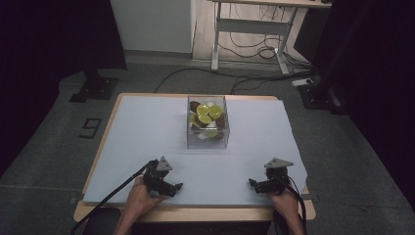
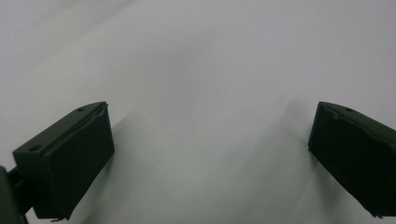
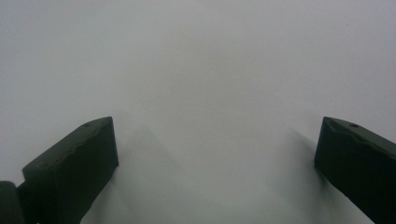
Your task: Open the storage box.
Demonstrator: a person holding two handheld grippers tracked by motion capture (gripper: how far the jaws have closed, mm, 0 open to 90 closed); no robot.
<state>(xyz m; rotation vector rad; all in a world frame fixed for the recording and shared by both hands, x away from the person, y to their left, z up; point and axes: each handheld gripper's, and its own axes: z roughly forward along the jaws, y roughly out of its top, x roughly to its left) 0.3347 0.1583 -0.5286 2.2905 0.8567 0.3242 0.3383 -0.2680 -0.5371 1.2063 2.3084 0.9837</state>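
Grippers, left point(image 1: 171, 186) and right point(image 1: 254, 184), rested wide, empty; next, reach 12 o'clock toward clear fruit box point(image 1: 208, 122).

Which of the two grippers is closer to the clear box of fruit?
The left gripper; it sits nearer the box than the right gripper, which lies farther out toward the table's edge.

table cover point(image 1: 147, 137): pale blue-white, plain, unpatterned
table edge point(image 1: 205, 214): light wood tone
box point(image 1: 208, 142): clear, see-through
pieces in box point(image 1: 204, 117): lime green, dark brown, a few white
left gripper point(image 1: 172, 188): black, with grey plate
right gripper point(image 1: 255, 184): black, with grey plate
floor point(image 1: 352, 161): dull grey
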